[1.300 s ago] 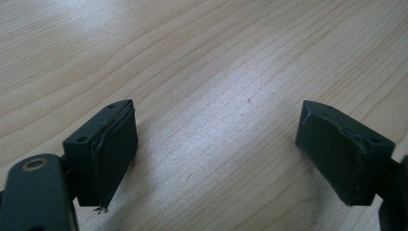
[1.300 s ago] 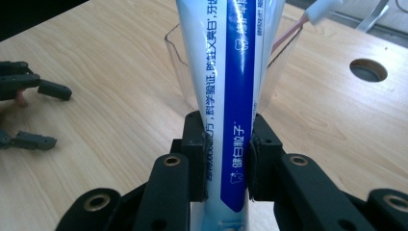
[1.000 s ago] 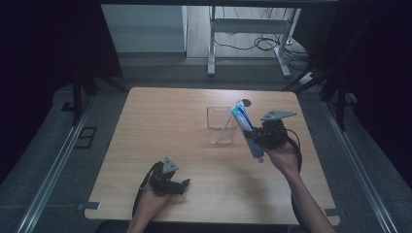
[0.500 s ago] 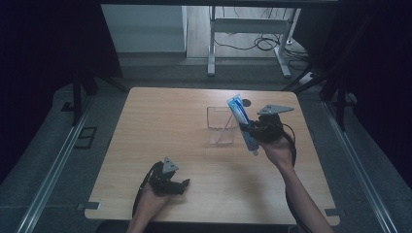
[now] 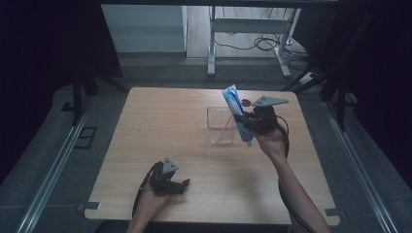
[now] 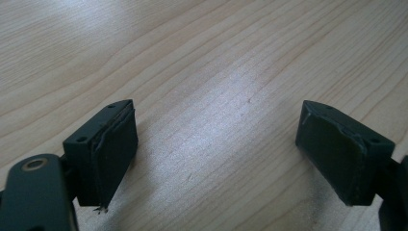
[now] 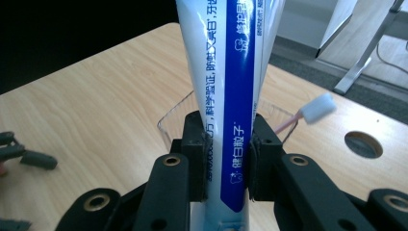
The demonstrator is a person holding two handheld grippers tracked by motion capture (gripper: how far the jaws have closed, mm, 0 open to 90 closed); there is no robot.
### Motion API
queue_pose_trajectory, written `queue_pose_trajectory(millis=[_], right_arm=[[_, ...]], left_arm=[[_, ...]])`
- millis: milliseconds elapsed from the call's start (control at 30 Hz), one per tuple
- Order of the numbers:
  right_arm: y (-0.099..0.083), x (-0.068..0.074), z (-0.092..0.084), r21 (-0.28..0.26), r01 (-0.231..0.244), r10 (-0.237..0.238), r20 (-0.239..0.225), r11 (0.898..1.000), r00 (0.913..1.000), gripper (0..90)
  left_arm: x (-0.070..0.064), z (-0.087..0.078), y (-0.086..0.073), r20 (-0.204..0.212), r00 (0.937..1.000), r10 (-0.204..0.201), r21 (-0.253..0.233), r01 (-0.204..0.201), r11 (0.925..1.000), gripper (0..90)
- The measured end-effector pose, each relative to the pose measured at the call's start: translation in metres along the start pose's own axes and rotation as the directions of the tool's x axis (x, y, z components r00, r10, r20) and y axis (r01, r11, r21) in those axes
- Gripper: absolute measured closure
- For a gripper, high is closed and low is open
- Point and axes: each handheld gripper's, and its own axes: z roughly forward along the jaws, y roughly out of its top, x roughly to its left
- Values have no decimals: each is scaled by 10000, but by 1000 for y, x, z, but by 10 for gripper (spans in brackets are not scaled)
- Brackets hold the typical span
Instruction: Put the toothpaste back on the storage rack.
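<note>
Holding a blue and white toothpaste tube (image 7: 226,120) between its two black jaws, the right hand-held gripper (image 5: 247,122) is up above the worktop (image 5: 160,126) on the right side. The pads press on both sides of the tube. The tube sticks up and leans a little to the left in the high view (image 5: 236,114). Just beside it, on the left, stands a clear plastic cup (image 5: 219,125) on the wood. A pink toothbrush (image 7: 312,111) with a white head leans in the cup. A round hole (image 7: 362,144) is in the worktop to the right of the cup in the right gripper view.

Near the front edge, on the left, the left hand-held gripper (image 5: 180,185) lies low on the worktop. Its jaws are wide apart with only bare wood between them (image 6: 216,144).
</note>
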Motion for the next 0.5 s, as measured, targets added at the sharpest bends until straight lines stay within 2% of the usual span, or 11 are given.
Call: queue_pose_trajectory(millis=[500], right_arm=[[12,-3,16,-378,-95,94,-30,9992,10000,728]], left_arm=[[0,0,0,-1,10000,-2,0,2,10000,146]])
